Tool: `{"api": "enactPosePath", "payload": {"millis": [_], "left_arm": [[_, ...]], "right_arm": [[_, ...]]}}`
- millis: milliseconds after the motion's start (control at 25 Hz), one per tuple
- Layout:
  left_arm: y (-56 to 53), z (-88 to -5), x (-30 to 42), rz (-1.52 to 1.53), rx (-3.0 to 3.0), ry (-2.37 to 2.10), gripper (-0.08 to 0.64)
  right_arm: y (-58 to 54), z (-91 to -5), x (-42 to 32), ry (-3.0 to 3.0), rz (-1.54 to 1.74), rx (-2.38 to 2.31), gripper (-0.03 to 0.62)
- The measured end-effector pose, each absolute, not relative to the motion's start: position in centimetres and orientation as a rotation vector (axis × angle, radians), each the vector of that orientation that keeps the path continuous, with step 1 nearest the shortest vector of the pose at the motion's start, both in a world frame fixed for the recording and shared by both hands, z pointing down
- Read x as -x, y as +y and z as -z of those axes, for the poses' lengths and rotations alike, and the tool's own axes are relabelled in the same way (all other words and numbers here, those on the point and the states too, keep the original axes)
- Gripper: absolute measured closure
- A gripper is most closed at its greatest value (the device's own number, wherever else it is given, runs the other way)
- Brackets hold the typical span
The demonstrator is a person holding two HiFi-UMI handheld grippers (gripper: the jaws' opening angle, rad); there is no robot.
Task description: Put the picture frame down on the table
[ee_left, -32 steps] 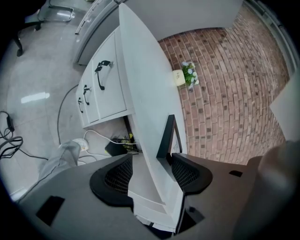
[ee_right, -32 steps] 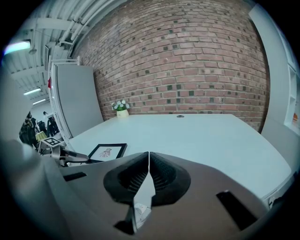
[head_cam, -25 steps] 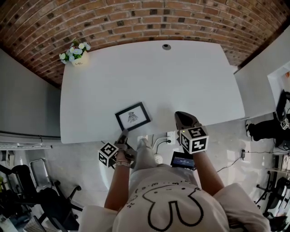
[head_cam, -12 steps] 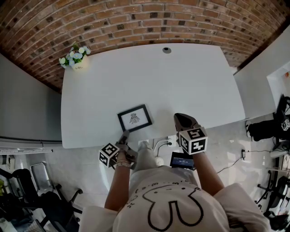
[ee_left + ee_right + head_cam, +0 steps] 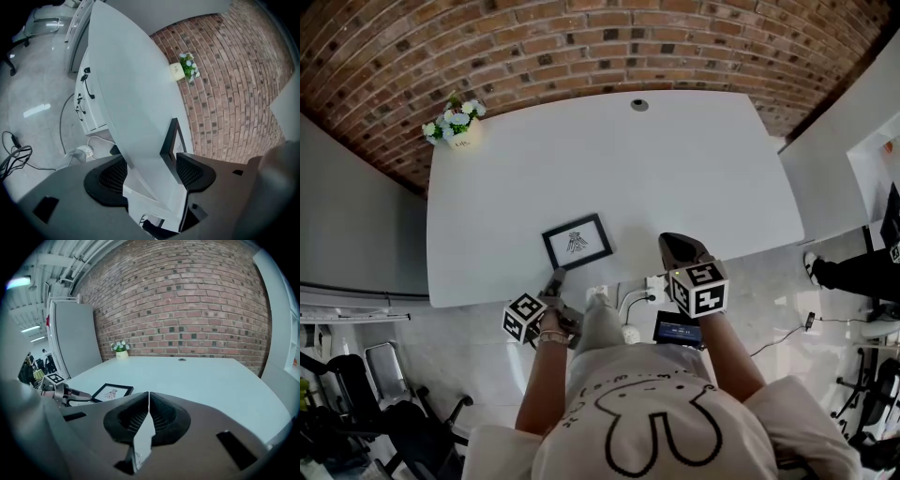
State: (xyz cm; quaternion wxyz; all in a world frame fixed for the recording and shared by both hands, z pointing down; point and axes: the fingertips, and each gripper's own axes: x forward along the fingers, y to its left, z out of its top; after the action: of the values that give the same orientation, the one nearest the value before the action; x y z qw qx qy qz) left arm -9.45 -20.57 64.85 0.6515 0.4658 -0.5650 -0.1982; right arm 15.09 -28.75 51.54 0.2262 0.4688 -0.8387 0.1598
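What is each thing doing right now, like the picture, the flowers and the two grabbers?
picture frame: lying flat on the table, picture facing up.
left gripper: open; its jaws have just been opening, with the frame's near corner between them, not pinched.
right gripper: shut, nothing in it.
flower pot: standing upright at the table's far corner.
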Motion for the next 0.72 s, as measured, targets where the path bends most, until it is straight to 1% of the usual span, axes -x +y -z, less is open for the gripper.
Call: {"api": "enactPosePath", "payload": {"millis": [240, 720], "left_arm": [[-20.0, -63.9, 9.3, 0.448, -1.105, -1.296, 0.225], [-16.4, -62.5, 8.3, 0.489, -1.132, -1.334, 0.227]], "right_arm": [[-27.6, -50.7, -15.6, -2.325, -0.408, -1.308, 0.572], [-24.1, -49.7, -17.5, -2.358, -0.362, -1.302, 0.572]]}}
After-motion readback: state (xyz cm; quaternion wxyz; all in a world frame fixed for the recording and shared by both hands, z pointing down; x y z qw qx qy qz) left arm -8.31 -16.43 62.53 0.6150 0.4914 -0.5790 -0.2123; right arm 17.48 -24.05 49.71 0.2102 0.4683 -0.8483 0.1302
